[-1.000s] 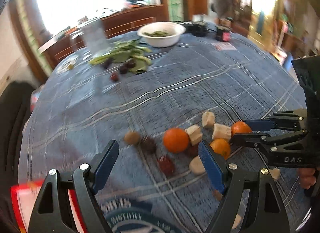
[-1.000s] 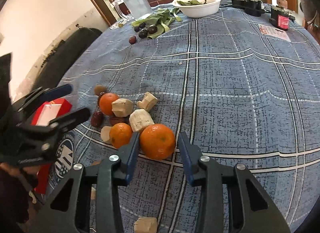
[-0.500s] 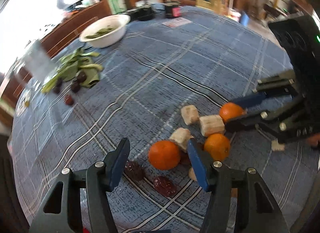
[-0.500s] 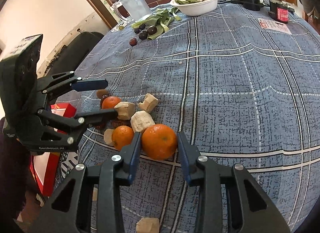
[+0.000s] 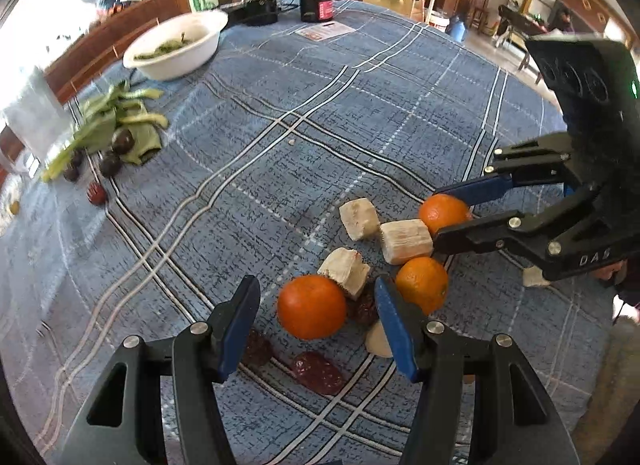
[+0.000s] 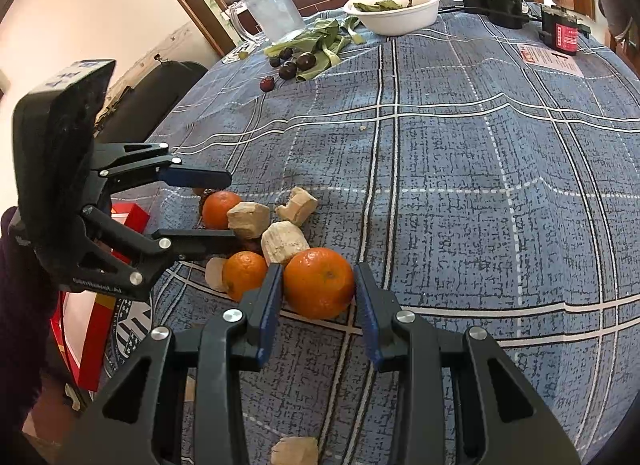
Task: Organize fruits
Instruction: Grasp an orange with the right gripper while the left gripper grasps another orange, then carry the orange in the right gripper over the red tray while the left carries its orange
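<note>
Three oranges lie in a cluster with pale cut chunks and red dates on the blue checked tablecloth. My left gripper is open, its fingers wide on either side of one orange without touching it. From the right wrist view that gripper brackets the same orange. My right gripper has both pads against the biggest orange, which rests on the cloth. It also shows from the left wrist as the right gripper around that orange. A third orange sits between them.
A white bowl with greens stands at the far side, with leafy scraps and dark plums and a glass jug nearby. A red box lies at the near left edge. Black devices and a paper sit far right.
My left gripper swung right and moved in until its fingers flank the near orange. The right gripper's fingers narrowed slightly onto the big orange, which stayed in place.
</note>
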`<state>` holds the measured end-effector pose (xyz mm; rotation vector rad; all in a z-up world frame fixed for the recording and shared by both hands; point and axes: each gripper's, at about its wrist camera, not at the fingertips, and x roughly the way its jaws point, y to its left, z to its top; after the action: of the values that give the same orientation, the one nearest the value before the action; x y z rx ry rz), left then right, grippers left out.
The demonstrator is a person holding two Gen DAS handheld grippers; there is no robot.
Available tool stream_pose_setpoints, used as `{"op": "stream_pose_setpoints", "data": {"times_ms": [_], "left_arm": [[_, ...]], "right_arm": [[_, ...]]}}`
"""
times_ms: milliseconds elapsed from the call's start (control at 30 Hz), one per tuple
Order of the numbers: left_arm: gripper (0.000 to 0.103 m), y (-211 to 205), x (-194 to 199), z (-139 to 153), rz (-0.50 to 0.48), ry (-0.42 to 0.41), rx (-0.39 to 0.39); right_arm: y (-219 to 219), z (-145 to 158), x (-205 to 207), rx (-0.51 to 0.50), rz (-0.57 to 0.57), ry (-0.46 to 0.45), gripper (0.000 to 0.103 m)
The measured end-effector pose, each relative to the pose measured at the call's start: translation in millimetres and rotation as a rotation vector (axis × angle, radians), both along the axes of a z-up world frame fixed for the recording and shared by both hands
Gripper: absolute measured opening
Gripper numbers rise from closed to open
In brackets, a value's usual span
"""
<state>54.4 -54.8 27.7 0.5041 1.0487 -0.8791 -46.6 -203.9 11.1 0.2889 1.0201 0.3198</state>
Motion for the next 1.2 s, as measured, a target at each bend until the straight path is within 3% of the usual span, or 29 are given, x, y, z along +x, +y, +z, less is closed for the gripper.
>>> {"op": "stream_pose_setpoints", "data": {"times_ms": [100, 200, 400, 600, 800, 900, 1033, 1200], "left_arm": [[0.059, 8, 13, -5, 0.038, 0.088, -0.053], [0.045, 12, 15, -7, 0.066, 0.157, -0.103], [0.037, 18, 7, -6, 0.091, 0.163, -0.122], [0.033, 27, -13, 1, 0.180, 0.090, -0.128], [0.032, 55, -71, 36, 0.382, -0.057, -0.208], [0.032, 68, -102, 48, 0.477, -0.147, -0.177], [0.032, 90, -132, 57, 0.610, -0.263, -0.107], [0.032, 135, -154, 67, 0.769, -0.356, -0.088]], "right_arm": [[0, 0, 0, 0.001, -0.001, 0.000, 0.038], [0, 0, 0, 0.003, 0.000, 0.000, 0.038], [0, 1, 0, -0.002, 0.002, -0.011, 0.037], [2, 6, -6, -0.016, 0.008, -0.071, 0.037], [4, 16, -14, -0.022, 0.001, -0.148, 0.037], [15, 21, -19, -0.039, 0.007, -0.169, 0.037], [49, 33, -28, -0.050, 0.070, -0.181, 0.037], [118, 47, -43, -0.046, 0.216, -0.205, 0.038]]}}
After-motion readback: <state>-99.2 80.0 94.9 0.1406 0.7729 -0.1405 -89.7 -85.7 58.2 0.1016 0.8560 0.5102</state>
